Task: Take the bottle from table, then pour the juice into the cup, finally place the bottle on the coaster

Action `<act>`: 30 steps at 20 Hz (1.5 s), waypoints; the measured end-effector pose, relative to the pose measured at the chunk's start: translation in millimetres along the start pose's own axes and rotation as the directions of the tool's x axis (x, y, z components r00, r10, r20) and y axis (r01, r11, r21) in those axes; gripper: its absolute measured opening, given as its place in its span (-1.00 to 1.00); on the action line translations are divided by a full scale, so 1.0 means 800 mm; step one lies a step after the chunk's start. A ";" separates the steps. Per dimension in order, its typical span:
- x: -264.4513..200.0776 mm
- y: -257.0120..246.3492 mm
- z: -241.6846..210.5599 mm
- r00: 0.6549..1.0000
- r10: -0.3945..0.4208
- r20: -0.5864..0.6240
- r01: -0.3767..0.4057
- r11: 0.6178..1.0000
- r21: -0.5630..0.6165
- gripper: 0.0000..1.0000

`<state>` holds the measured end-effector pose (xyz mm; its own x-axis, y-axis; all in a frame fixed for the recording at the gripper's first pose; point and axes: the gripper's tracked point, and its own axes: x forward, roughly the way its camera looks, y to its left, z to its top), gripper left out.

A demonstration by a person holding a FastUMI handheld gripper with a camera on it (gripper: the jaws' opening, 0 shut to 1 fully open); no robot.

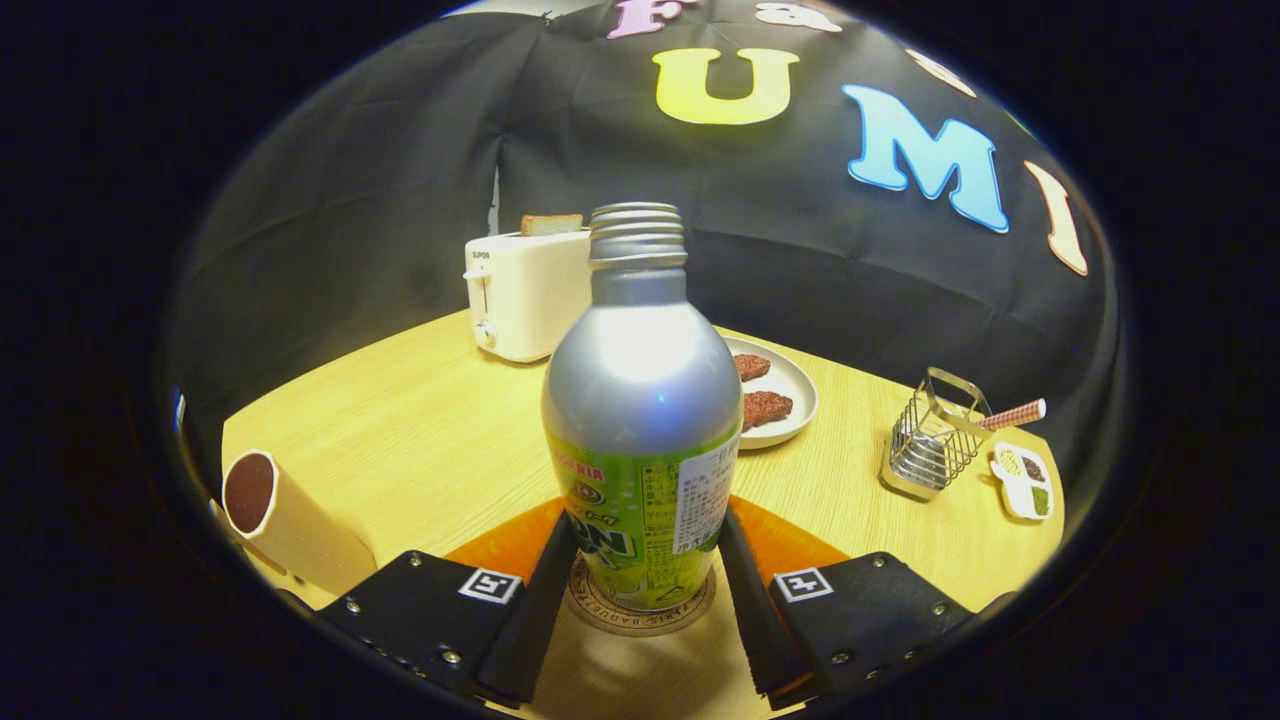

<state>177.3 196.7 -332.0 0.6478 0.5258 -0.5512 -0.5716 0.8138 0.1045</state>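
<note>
Our fingers pinch the bottle low on its label above the coaster; its smooth metal looks slippery.

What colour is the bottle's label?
Green, on the silver bottle between the gripper fingers; gripper view.

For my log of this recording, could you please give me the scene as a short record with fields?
bottle: silver bottle, uncapped, upright on the coaster
tongs: tongs, one finger at each side of the bottle's base; whether they press it is unclear
cup: cream cup, dark inside, beside the fingers
table: wooden table with an orange mat
beyond bottle: white toaster, plate with brown pieces, wire basket
</note>
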 end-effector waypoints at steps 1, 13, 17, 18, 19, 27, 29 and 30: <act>0.000 0.000 -0.001 1.000 0.001 0.004 -0.001 1.000 0.011 0.55; -0.005 0.002 -0.013 1.000 -0.024 -0.013 0.025 0.999 0.029 0.77; -0.017 0.007 -0.012 0.999 -0.045 -0.022 0.046 0.999 0.024 0.98; -0.022 0.006 -0.008 0.998 -0.058 -0.017 0.058 0.998 0.022 0.98; -0.029 0.005 -0.004 0.997 -0.072 -0.011 0.073 0.997 0.019 0.98; -0.112 0.017 0.049 0.981 -0.178 0.080 0.173 0.983 0.065 0.98; -0.140 0.021 0.067 0.971 -0.209 0.116 0.198 0.975 0.098 0.98; -0.155 0.024 0.076 0.965 -0.223 0.135 0.208 0.971 0.118 0.98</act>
<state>116.5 162.6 -211.4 0.8212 0.3593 -0.4433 -0.3608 0.9288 0.0844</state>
